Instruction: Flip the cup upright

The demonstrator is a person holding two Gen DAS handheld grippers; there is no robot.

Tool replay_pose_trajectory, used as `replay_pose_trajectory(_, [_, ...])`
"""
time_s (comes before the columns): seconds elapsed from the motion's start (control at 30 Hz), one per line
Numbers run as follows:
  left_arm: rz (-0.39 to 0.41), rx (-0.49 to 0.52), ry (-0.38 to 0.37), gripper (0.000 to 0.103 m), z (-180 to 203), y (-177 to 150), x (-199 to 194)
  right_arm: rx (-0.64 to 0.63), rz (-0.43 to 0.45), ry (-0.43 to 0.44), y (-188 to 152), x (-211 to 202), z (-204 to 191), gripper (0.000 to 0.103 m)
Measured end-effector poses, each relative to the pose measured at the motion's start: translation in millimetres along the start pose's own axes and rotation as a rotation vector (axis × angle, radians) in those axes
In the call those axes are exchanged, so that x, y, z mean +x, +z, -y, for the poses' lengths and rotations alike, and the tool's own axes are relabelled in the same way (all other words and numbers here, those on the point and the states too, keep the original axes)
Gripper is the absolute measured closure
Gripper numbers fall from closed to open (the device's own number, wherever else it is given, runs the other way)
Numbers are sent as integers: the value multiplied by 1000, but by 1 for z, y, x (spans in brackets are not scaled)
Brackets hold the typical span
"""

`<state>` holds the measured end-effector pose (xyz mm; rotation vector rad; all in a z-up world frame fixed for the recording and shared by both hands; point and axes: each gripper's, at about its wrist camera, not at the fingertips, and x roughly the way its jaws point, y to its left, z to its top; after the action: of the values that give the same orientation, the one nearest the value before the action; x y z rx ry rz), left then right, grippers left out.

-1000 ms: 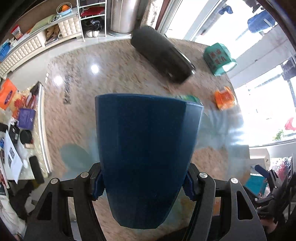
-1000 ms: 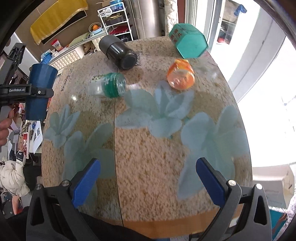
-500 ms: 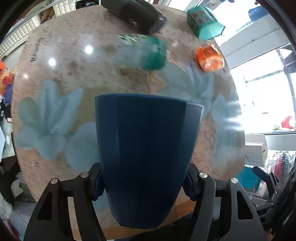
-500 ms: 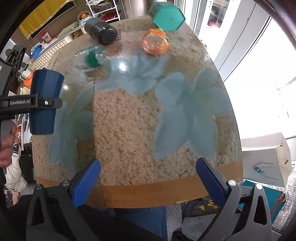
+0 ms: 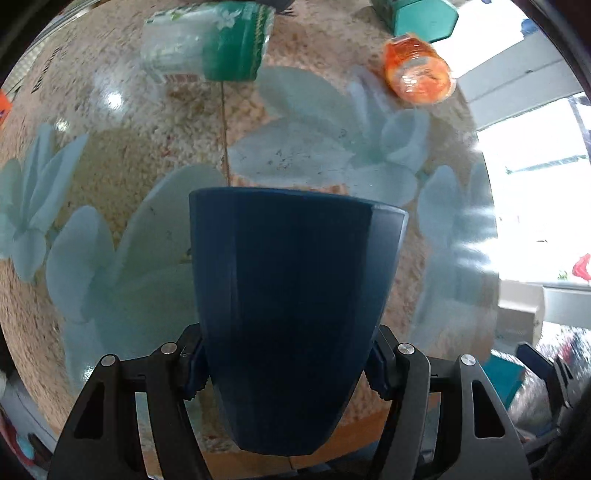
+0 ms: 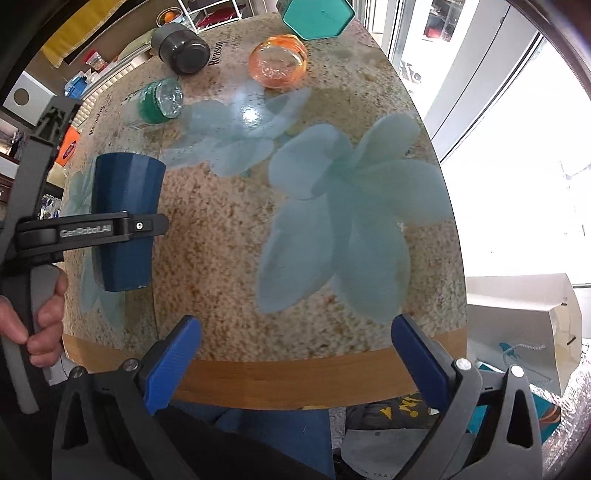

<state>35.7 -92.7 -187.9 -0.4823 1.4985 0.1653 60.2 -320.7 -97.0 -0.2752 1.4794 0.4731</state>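
My left gripper (image 5: 286,373) is shut on a dark blue faceted cup (image 5: 291,317), pads on both its sides. In the right wrist view the same cup (image 6: 123,192) stands upright, wide rim up, at the table's front left, its base at or just above the surface; the left gripper's finger (image 6: 92,232) crosses it. My right gripper (image 6: 295,358) is open and empty, hovering over the table's front wooden edge.
On the flower-patterned table (image 6: 295,229) lie a green-labelled clear cup (image 6: 159,101) on its side, an orange glass cup (image 6: 277,61) on its side, a black cylinder (image 6: 181,51) and a teal hexagonal box (image 6: 316,16). A white bag (image 6: 517,314) sits beyond the right edge.
My left gripper has carried the blue cup lower and nearer to the table's front left. My right gripper has drawn back toward the front edge, still open.
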Motion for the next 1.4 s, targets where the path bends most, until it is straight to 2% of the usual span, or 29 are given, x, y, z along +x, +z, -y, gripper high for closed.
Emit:
replay_pose_trajectory(0.13, [2,-43,53,33,0,-1,10,-16,-4,10,-2,0,10,0])
replay_pose_trajectory(0.37, [24,-28,118,32,19,-8,24,-15,-9,25,-3,-2,30,0])
replay_pose_trajectory(0.47, [6,11,161,25,31,-8,29,-13,-7,29,-5,-4,36,0])
replay_pose_trajectory(0.53, [18,34,178,17,43,-7,29,-6,-3,37,-5,-4,39,0])
replay_pose_trajectory(0.63, [25,40,162,6,51,-8,23,1,4,53,-4,-5,42,0])
replay_pose_trajectory(0.73, [41,49,165,1,52,-5,5,-11,10,69,0,-6,40,0])
replay_pose_trajectory(0.93, [39,87,153,0,56,-7,-24,-45,17,97,9,-5,24,0])
replay_pose_trajectory(1.1, [64,62,149,0,41,-21,-54,-65,23,122,18,-3,8,0])
replay_pose_trajectory(1.4, [105,15,148,0,-29,-30,-92,-82,41,137,47,0,-36,0])
